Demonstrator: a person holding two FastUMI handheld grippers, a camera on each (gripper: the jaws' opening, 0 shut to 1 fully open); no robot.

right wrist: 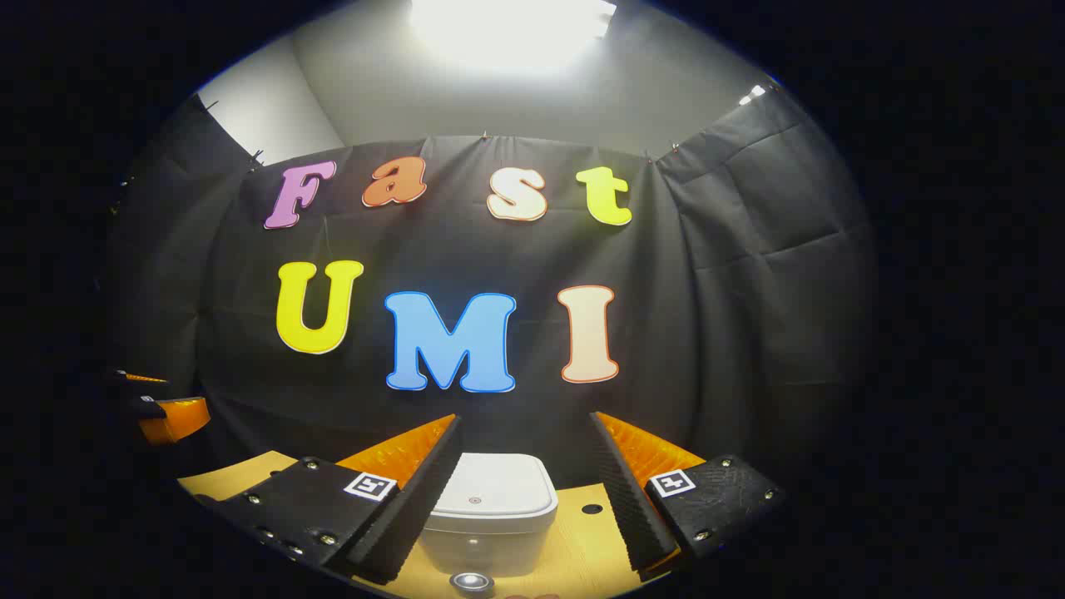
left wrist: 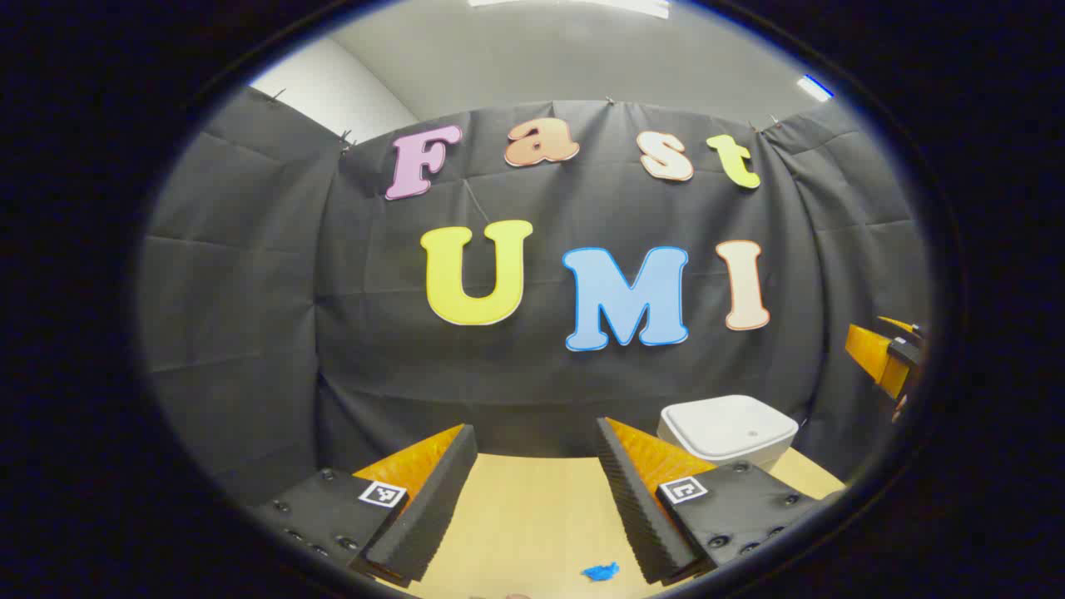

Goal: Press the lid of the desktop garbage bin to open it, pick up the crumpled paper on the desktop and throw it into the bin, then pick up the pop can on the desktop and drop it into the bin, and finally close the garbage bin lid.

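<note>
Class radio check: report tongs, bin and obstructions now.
Left tongs open, empty. Right tongs open, bin ahead between them, lid shut. Nothing blocking.

Spread tool (left wrist: 537,466) beside lidded bin (left wrist: 728,428)

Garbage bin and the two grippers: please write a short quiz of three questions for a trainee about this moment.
1. True or false: the lid of the garbage bin is shut.
2. Which gripper has the bin straight ahead between its fingers? A) left gripper B) right gripper
3. Fill in: in the left gripper view, a small ____ scrap lies on the table near the fingers.

Key: 1 true; 2 B; 3 blue. Both grippers are open and hold nothing.
</note>
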